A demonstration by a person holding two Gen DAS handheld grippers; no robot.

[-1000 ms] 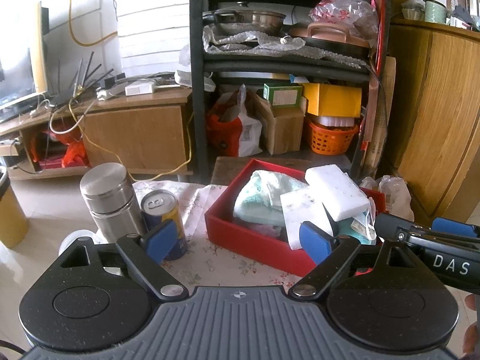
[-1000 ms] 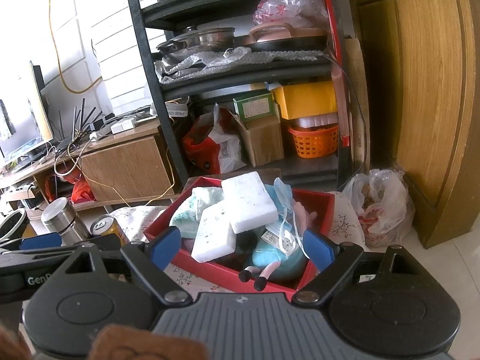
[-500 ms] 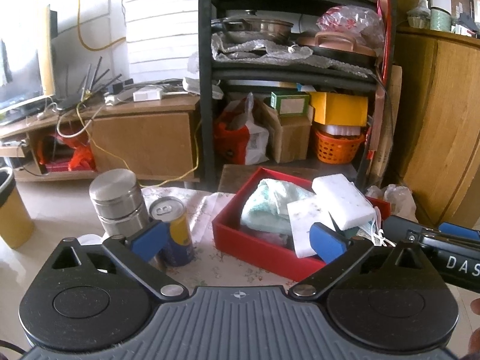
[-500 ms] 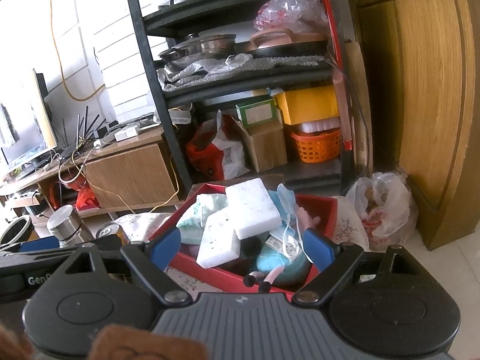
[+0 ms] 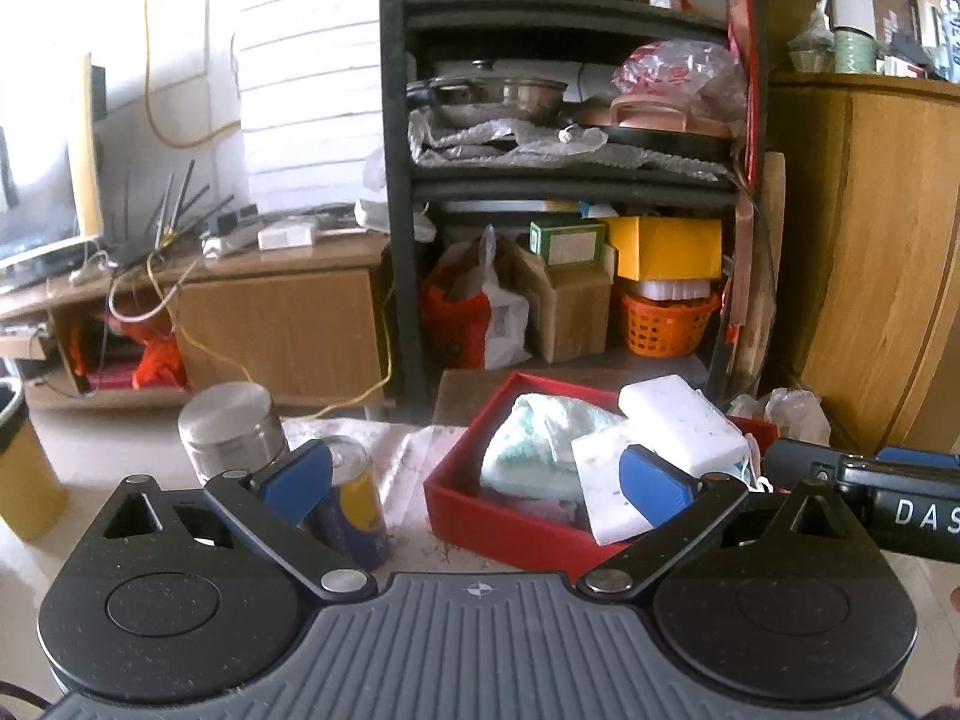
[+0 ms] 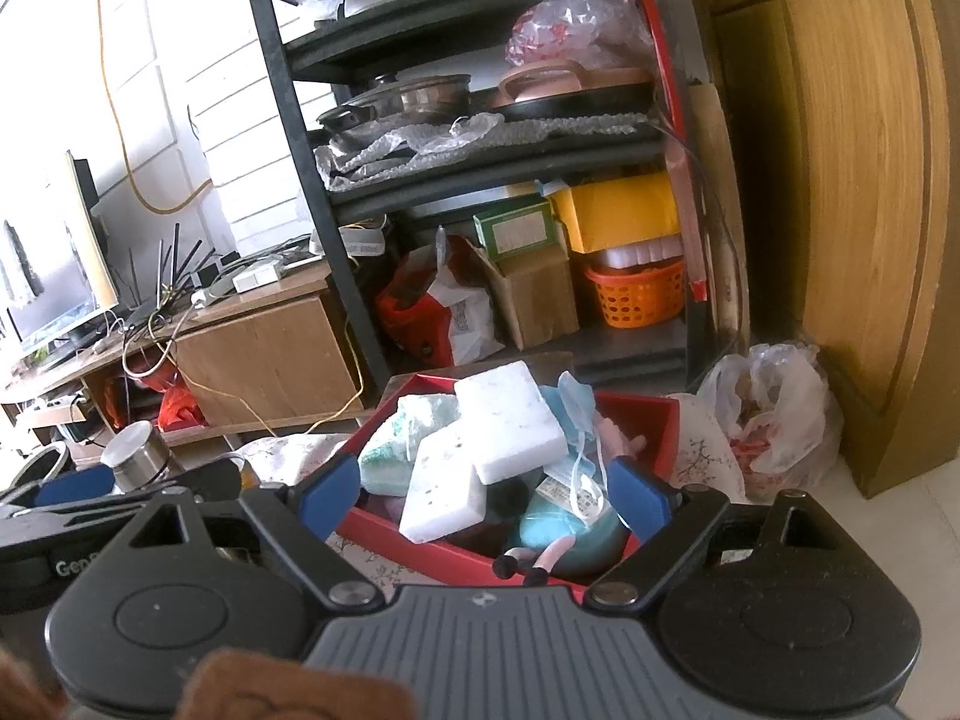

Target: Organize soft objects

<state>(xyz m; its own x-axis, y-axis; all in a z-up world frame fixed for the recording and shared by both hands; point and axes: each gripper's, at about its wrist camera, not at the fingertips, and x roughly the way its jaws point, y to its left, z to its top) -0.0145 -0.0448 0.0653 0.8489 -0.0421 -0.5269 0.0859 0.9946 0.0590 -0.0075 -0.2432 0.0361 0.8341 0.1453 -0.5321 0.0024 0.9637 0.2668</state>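
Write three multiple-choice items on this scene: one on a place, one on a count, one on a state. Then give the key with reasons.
1. Where do the white foam sponges lie?
A. in the red open box
B. on the black shelf
C. on the floor

2. How many white foam sponges show?
A. one
B. two
C. four

3. How does the left gripper stand?
A. shut on the yellow and blue drink can
B. open, holding nothing
C. shut on a sponge

Key: 1 A, they rest atop the soft things piled in the box. 2 B, two blocks overlap there. 3 B, its blue fingers are spread wide with nothing between them.
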